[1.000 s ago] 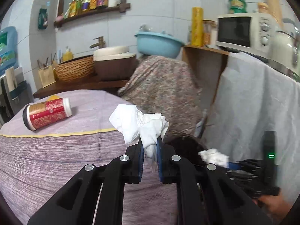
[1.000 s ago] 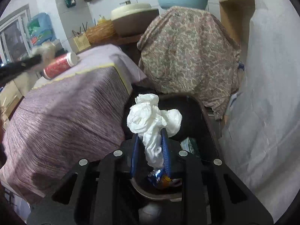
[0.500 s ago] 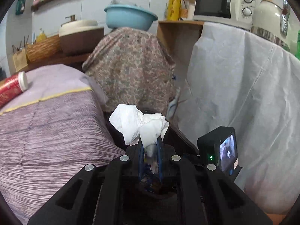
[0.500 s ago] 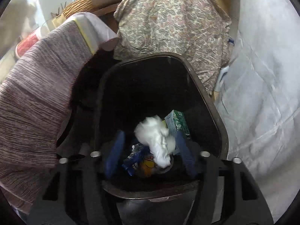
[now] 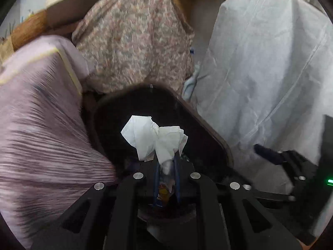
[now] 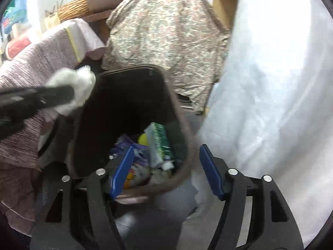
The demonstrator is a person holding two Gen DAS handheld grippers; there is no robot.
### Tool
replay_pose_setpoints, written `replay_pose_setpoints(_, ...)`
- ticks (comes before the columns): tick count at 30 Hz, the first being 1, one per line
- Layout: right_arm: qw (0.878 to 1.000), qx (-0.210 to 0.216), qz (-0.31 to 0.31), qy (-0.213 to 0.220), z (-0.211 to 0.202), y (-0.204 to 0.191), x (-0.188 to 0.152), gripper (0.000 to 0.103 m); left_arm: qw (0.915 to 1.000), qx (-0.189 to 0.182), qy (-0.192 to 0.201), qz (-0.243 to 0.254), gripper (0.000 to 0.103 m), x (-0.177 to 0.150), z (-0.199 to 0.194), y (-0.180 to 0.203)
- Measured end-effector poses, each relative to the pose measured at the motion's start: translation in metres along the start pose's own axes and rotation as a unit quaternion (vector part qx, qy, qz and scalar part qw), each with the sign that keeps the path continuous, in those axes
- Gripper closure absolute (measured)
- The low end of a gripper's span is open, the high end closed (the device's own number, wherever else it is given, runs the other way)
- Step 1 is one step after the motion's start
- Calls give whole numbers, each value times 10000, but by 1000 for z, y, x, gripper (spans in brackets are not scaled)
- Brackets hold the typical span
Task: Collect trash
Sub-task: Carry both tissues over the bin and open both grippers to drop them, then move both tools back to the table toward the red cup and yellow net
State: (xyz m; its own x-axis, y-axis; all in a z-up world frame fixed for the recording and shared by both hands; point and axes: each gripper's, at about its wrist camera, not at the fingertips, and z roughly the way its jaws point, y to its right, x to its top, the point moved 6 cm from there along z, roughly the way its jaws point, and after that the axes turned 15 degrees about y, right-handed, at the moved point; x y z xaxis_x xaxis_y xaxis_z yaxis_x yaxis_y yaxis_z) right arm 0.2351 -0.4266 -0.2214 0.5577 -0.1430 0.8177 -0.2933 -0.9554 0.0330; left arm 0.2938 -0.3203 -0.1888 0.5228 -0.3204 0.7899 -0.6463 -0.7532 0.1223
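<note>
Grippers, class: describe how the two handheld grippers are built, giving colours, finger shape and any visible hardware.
Both the left gripper and right gripper have black angular frames with cut-outs, round silver bolt heads at the joints, and flat blue pads lining the fingers.

Crumpled paper tissue (image 5: 154,139); glossy dark plastic bin (image 6: 177,106).

1. We see the left tool (image 5: 165,166) hiding the lower end of the crumpled tissue (image 5: 154,138).
2. The trash bin (image 6: 179,108) hides part of its litter; the labels are too blurred for us to read.
3. The picture edge cuts off the striped table (image 5: 41,129).
</note>
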Motion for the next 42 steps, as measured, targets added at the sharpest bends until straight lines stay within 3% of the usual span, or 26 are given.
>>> replay_pose_setpoints(7, 9998, -79, 161, -76, -6, 20, -6, 37, 9986, -117, -485, -199, 87, -23, 35, 0)
replay_pose_setpoints(10, 9993, -91, 336, -109, -5, 29, -8, 37, 9983, -135, -549, -141, 78, -28, 40, 3)
replay_pose_setpoints(15, 9989, -137, 445, -94, -5, 37, -5, 37, 9989, -116, -432, -123, 41, -24, 39, 2)
replay_pose_setpoints(19, 9986, -161, 484, -101, -3, 40, -5, 37, 9991, -193, -326, -171, 36, -18, 29, 6)
replay_pose_setpoints(31, 9979, -19, 653, -45, -4, 38, 4, 37, 9976, -465, 437, -264, 27, 7, -55, 15)
replay_pose_setpoints(37, 9965, 454, 648, 259, -18, 7, 36, 36, 9921, -494, 1149, -62, 16, 31, -124, 8)
replay_pose_setpoints(39, 9951, 685, 607, 367, -23, -7, 50, 27, 9907, -410, 1293, -76, 13, 36, -142, -2)
replay_pose_setpoints(42, 9911, 1121, 459, 557, -30, -38, 79, 25, 9880, -118, 1540, -93, 11, 41, -171, -27)
